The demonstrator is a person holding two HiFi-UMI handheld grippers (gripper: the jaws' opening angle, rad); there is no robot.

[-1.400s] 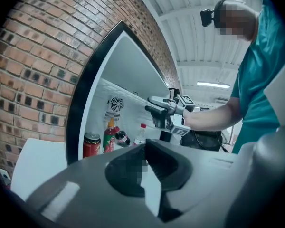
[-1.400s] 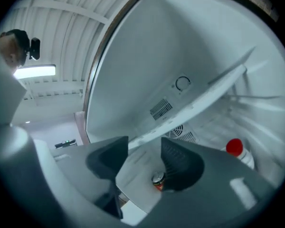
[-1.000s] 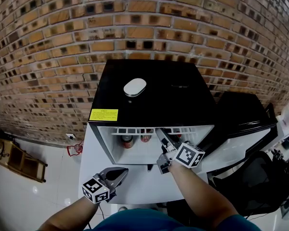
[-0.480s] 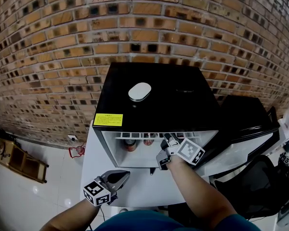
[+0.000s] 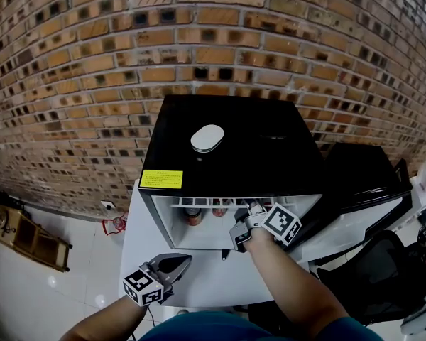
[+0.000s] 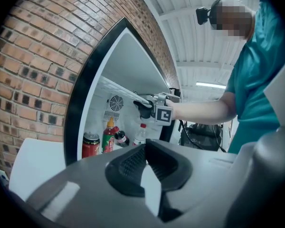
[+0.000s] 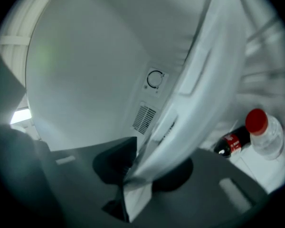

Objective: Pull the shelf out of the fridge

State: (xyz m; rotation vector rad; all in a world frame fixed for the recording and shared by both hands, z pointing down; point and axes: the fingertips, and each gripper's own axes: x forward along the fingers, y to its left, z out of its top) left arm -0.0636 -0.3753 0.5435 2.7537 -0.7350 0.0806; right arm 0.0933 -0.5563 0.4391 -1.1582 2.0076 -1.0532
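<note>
**Shelf edge pinched at the fridge mouth**

The white shelf [image 5: 199, 202] is seen at the top of the open fridge [image 5: 234, 141], its front edge pinched by the right tongs [image 5: 248, 213] — their jaws have just been closing on it. Stored below are a red can [image 6: 90, 145], a sauce bottle [image 6: 108, 136], a cola bottle [image 7: 232, 142] lying down and a clear bottle [image 7: 263, 132]. The left tongs [image 5: 179, 263], pressed together and empty, are held at lower left.

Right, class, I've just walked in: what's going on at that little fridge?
A person works at an open mini fridge, a gripper in each hand. The right gripper has just been closing on the front edge of the white shelf, not yet pulled out. The left gripper hangs shut and empty in front of the fridge.
</note>
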